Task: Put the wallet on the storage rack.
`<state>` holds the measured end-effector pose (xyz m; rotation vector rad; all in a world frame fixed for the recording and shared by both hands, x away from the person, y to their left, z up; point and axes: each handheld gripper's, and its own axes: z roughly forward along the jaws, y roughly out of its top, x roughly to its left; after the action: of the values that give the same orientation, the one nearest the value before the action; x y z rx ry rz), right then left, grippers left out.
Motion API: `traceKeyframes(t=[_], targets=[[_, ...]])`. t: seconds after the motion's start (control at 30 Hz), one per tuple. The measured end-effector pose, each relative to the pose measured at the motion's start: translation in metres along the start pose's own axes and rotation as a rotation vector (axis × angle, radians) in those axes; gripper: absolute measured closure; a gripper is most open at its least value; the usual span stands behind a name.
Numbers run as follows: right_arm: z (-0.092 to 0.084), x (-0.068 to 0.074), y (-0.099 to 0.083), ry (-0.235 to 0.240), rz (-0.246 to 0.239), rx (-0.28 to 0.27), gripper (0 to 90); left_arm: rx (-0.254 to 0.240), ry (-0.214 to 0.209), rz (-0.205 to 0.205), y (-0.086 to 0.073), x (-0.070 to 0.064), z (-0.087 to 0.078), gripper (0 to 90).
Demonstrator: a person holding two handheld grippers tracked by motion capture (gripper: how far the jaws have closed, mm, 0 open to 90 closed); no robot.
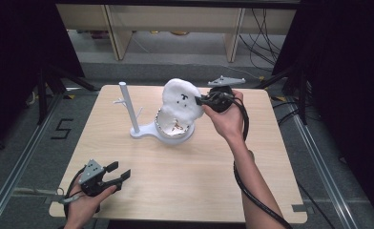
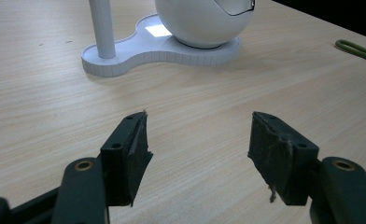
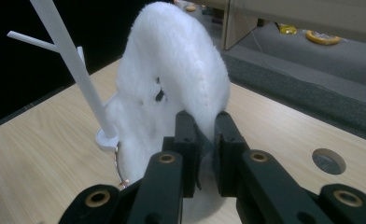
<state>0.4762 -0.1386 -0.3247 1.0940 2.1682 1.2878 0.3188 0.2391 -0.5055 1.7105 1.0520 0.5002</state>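
White plush toy (image 1: 180, 99) pinched above the bowl stand (image 1: 162, 132), near the desk's (image 1: 185, 176) far edge
Right hand-held gripper (image 1: 198, 100) clamps its fluffy rim, apparently to lift it clear; left hand-held gripper (image 1: 119, 174) rests spread and idle at the near-left corner

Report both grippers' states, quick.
Left gripper: open, holding nothing, above the table.
Right gripper: closed on the white plush toy, held over the bowl.

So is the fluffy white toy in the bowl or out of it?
Partly out. The right tongs pinch the fluffy white toy and hold it above the bowl; whether its bottom is clear of the bowl, I cannot tell.
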Motion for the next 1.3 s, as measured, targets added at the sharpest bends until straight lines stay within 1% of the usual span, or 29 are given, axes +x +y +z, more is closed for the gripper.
traceKeyframes(t=[0.03, 0.1, 0.17, 0.23, 0.27, 0.3, 0.33, 0.37, 0.4, 0.43, 0.47, 0.5, 0.53, 0.6, 0.63, 0.67, 0.73, 0.77, 0.8, 0.83, 0.9, 0.93, 0.97, 1.0, 1.03, 1.07, 1.1, 1.17, 1.3], targets=[[0.001, 0.001, 0.000, 0.001, 0.008, -0.003, 83.0, 0.000, 0.000, -0.001, 0.000, 0.000, 0.000, 36.7], [0.003, -0.001, 0.001, 0.001, -0.012, -0.008, 82.9, 0.001, 0.000, -0.001, 0.000, 0.000, 0.000, 36.8], [0.004, 0.000, 0.001, 0.004, 0.007, -0.004, 82.9, 0.000, -0.001, -0.001, 0.000, 0.000, 0.000, 36.8], [0.006, 0.000, 0.001, -0.004, -0.014, -0.013, 82.9, 0.000, 0.000, -0.001, 0.000, 0.000, 0.000, 36.7], [0.008, -0.001, 0.001, 0.003, -0.020, -0.009, 82.9, 0.000, 0.000, -0.001, 0.000, 0.000, 0.000, 36.7], [0.008, 0.000, 0.001, -0.001, 0.005, 0.001, 82.9, -0.001, -0.001, -0.001, 0.000, 0.000, 0.000, 36.8], [0.008, 0.000, 0.002, -0.005, 0.004, 0.009, 82.9, -0.001, -0.001, -0.001, 0.000, 0.000, 0.000, 36.7], [0.011, -0.001, 0.001, 0.001, -0.006, -0.004, 82.9, 0.000, 0.000, 0.000, 0.000, 0.000, 0.000, 36.8], [0.012, 0.000, 0.002, -0.002, 0.007, 0.008, 82.8, 0.000, 0.000, 0.000, 0.000, 0.000, 0.000, 36.8], [0.014, -0.002, 0.001, -0.002, -0.018, 0.008, 82.8, 0.000, 0.000, -0.001, 0.000, 0.000, 0.000, 36.8], [0.014, -0.002, 0.001, -0.002, -0.018, 0.008, 82.8, 0.000, 0.000, -0.001, 0.000, 0.000, 0.000, 36.8], [0.016, -0.001, 0.001, -0.002, 0.009, 0.006, 82.8, 0.000, 0.000, -0.001, 0.000, 0.000, 0.000, 36.8], [0.018, -0.001, 0.000, 0.000, -0.003, 0.005, 82.8, 0.000, 0.000, -0.002, 0.000, 0.000, 0.000, 36.8], [0.020, 0.000, 0.000, -0.001, 0.006, 0.019, 82.8, 0.001, 0.000, -0.002, 0.000, 0.000, 0.000, 36.8], [0.021, -0.001, 0.000, -0.002, -0.004, 0.019, 82.8, 0.000, 0.000, -0.002, 0.000, 0.000, 0.000, 36.8], [0.023, 0.000, 0.000, -0.002, 0.005, 0.034, 82.7, 0.001, 0.000, -0.002, 0.000, 0.000, 0.000, 36.7], [0.026, -0.001, -0.001, -0.003, -0.007, 0.034, 82.7, 0.000, -0.001, -0.002, 0.000, 0.000, 0.000, 36.8], [0.028, 0.000, -0.002, -0.001, 0.002, 0.030, 82.7, 0.000, -0.001, -0.002, 0.000, 0.000, 0.000, 36.7], [0.029, -0.002, -0.002, 0.000, -0.023, 0.039, 82.7, 0.000, -0.001, -0.002, 0.000, 0.000, 0.000, 36.7], [0.030, -0.002, -0.002, 0.002, -0.024, 0.043, 82.7, 0.000, -0.001, -0.003, 0.000, 0.000, 0.000, 36.8], [0.033, -0.001, -0.003, 0.009, -0.022, 0.049, 82.7, 0.000, -0.001, -0.003, 0.000, 0.000, 0.000, 36.8], [0.034, 0.000, -0.003, 0.007, -0.001, 0.060, 82.7, 0.000, -0.002, -0.004, 0.000, 0.000, 0.000, 36.7], [0.035, 0.000, -0.003, 0.002, -0.007, 0.067, 82.7, 0.000, -0.002, -0.003, 0.000, 0.000, 0.000, 36.7], [0.036, 0.001, -0.004, 0.002, 0.002, 0.072, 82.7, 0.000, -0.002, -0.003, 0.000, 0.000, 0.000, 36.8], [0.039, 0.000, -0.005, 0.001, -0.018, 0.066, 82.7, 0.000, -0.002, -0.003, 0.000, 0.000, 0.000, 36.8], [0.040, 0.000, -0.005, 0.005, -0.011, 0.079, 82.7, 0.000, -0.002, -0.003, 0.000, 0.000, 0.000, 36.8], [0.041, -0.001, -0.006, 0.001, -0.025, 0.087, 82.6, 0.000, -0.002, -0.003, 0.000, 0.000, 0.000, 36.7], [0.045, 0.000, -0.009, 0.008, -0.020, 0.104, 82.6, -0.001, -0.003, -0.004, 0.000, 0.000, 0.000, 36.8], [0.052, 0.000, -0.013, -0.001, -0.024, 0.148, 82.5, 0.001, -0.003, -0.004, 0.000, 0.000, 0.001, 36.8]])
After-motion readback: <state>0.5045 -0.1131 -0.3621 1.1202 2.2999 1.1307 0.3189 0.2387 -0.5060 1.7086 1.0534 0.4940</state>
